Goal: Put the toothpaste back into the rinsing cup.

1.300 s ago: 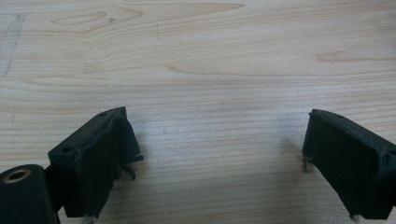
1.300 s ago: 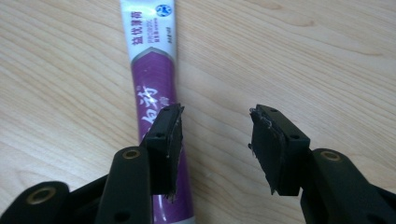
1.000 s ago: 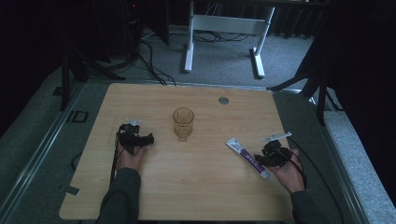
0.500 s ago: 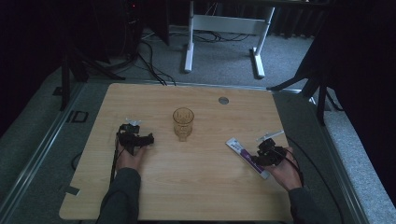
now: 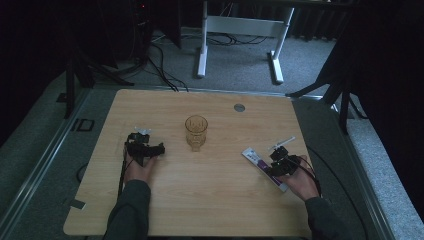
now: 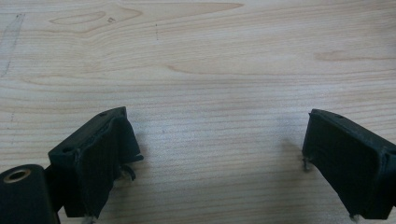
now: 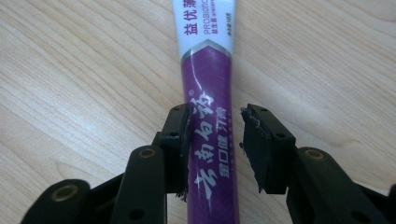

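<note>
- The toothpaste tube (image 5: 263,168) lies flat on the bench (image 5: 215,200), at the right side near the front edge, well apart from the glass (image 5: 196,132) at the centre.
- The right tool (image 5: 280,165) sits directly over the lower half of the tube. In the right gripper view the tube (image 7: 208,116) runs between the two jaws and away from the camera.
- Right tool state: the jaws have just been closing, with the tube between them. The left-hand pad touches the tube edge; the other pad stands a narrow gap off it. The grip is not yet complete.
- Long axis: in the high view the tube runs diagonally, from upper left to lower right. The jaws straddle it across its width, square to the axis.
- Pointing: the white end faces away from the person, toward the glass; the purple end faces the right hand (image 5: 301,182).
- The right hand is the nearer one by far.
- Left tool (image 5: 145,150) state: wide open, empty, resting over bare bench (image 6: 201,70), well apart from the tube.
- Judgement: the coming move needs only a little more closure.
</note>
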`<state>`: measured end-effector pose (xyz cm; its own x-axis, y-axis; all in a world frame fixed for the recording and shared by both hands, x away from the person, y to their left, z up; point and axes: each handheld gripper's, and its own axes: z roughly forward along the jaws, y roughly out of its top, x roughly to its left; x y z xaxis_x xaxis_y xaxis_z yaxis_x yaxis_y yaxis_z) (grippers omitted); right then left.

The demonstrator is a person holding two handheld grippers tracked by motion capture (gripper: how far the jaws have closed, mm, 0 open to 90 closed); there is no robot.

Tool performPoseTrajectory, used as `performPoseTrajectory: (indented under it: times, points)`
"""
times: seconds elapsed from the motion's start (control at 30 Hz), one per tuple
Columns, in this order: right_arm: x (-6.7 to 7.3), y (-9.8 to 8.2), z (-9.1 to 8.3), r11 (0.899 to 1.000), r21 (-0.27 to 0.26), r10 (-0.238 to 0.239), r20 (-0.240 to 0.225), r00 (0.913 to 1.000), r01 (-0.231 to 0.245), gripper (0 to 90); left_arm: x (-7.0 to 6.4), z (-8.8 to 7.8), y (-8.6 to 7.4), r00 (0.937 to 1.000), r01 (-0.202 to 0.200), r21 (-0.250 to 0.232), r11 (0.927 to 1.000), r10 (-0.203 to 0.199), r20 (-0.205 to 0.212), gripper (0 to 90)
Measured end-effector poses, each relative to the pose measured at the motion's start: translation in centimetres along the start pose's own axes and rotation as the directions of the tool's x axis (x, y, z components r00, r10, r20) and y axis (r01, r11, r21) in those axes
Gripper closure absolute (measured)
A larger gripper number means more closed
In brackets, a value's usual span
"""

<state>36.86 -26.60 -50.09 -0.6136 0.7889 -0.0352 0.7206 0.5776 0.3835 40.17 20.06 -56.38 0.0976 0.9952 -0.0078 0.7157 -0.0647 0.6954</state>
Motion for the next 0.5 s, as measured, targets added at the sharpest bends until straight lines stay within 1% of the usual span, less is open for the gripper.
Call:
performPoseTrajectory:
  times: [0.2,0.3,0.37,0.43,0.5]
  points:
    - [-0.1,0.5,0.2,1.0,0.03,0.001,-0.011,0.9999,-0.001,62.7,0.0,0.0,0.0,1.0,0.0,0.0,1.0,0.0,0.0,7.6]
    - [-0.2,0.8,0.4,0.998,0.057,0.005,-0.023,0.9997,-0.003,63.2,0.0,0.0,0.0,1.0,0.0,0.0,1.0,0.0,0.0,7.6]
    - [-0.2,0.9,0.4,0.998,0.063,-0.001,-0.024,0.9997,0.002,63.3,0.0,0.0,0.0,1.0,0.0,0.0,1.0,0.0,0.0,7.6]
    - [-0.1,1.2,0.5,0.996,0.087,-0.012,-0.025,0.9996,0.014,64.1,0.0,0.0,0.0,1.0,0.0,0.0,1.0,0.0,0.0,7.6]
    - [-0.1,1.4,0.6,0.995,0.099,-0.018,-0.024,0.9996,0.02,64.2,0.0,0.0,0.0,1.0,0.0,0.0,1.0,0.0,0.0,7.6]
